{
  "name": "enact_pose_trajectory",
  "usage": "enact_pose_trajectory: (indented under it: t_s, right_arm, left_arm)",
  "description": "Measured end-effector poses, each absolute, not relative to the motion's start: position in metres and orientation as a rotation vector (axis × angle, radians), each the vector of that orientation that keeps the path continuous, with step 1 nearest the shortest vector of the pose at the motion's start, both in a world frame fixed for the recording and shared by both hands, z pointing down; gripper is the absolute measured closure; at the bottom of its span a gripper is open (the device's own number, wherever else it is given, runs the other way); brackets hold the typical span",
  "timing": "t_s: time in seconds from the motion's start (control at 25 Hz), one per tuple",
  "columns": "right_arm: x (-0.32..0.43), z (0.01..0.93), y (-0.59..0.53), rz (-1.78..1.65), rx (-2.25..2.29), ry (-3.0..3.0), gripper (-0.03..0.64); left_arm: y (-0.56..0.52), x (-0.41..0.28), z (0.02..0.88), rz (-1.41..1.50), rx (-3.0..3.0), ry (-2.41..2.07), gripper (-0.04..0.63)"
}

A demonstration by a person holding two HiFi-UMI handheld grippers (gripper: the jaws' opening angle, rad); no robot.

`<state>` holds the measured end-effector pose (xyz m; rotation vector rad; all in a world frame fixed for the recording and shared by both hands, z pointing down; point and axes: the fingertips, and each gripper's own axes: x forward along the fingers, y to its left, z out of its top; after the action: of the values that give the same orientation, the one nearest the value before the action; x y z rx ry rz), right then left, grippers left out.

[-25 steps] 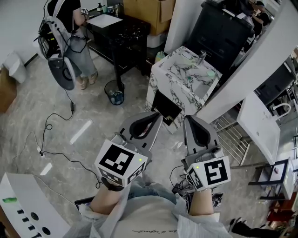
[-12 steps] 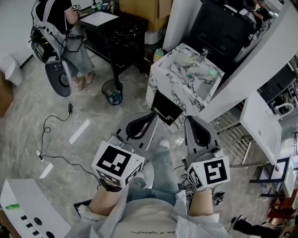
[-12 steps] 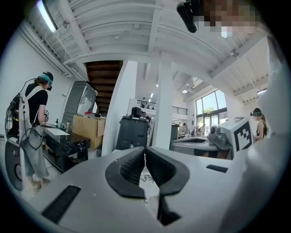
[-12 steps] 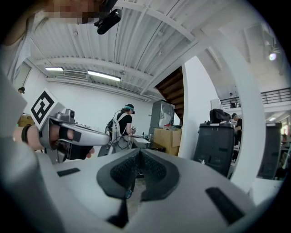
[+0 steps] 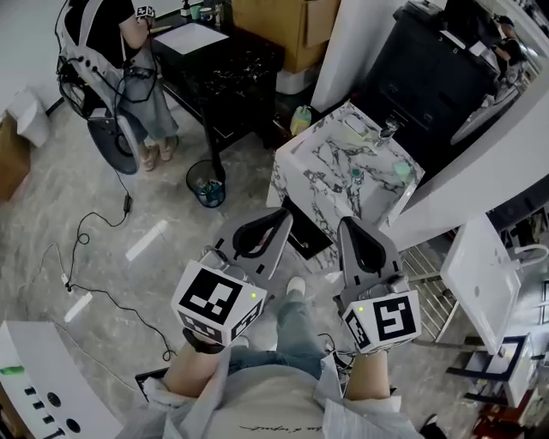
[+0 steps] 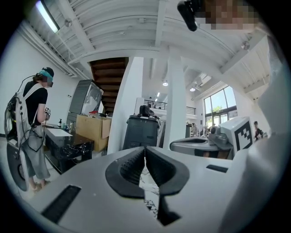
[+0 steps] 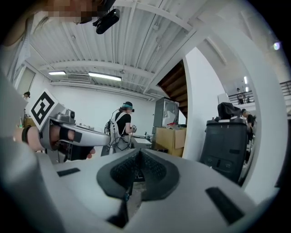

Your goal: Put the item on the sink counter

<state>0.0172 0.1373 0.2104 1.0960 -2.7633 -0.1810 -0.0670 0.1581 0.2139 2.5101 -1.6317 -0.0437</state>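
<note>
The marble sink counter [image 5: 330, 154] stands ahead of me in the head view, with a chrome faucet [image 5: 388, 130] at its far side. A pale green thing [image 5: 401, 169] and a small dark thing [image 5: 354, 174] lie on it. My left gripper [image 5: 286, 213] and right gripper [image 5: 350, 221] are held side by side at chest height, pointing toward the counter and well short of it. Both are shut, with nothing between the jaws. The left gripper [image 6: 145, 148] shows its ribbed pads meeting at the tip, and the right gripper [image 7: 138, 150] shows the same.
A person stands at a black table [image 5: 225, 62] at upper left. A small waste bin [image 5: 206, 183] and loose cables [image 5: 94, 257] are on the floor. A bottle [image 5: 300, 117] sits beside the counter. A cardboard box [image 5: 296, 26], a black cabinet [image 5: 429, 60] and a white basin [image 5: 480, 274] surround it.
I have stepped forward: my leg and a white shoe now show below the grippers, and the room has shifted in view. Both grippers stay shut, side by side.
</note>
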Motion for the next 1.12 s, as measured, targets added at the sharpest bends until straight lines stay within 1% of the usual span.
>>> enact_pose_trajectory:
  t_s: [0.56,0.8,1.12]
  right_arm:
    - [0.087,0.195,-0.03,-0.177,1.039,-2.785,0.607]
    - [0.112,0.203,-0.07,-0.13,1.03,-2.779,0.607]
    - [0.118,0.217,-0.108,-0.071,1.052,-2.763,0.607]
  left_arm:
    - [-0.01,0.01,0.193,-0.06,2.501,-1.67,0.572]
    - [-0.049,0.034,0.198,-0.026,2.49,-1.661,0.572]
    - [-0.085,0.037,0.208,0.012,2.48,-1.642,0.572]
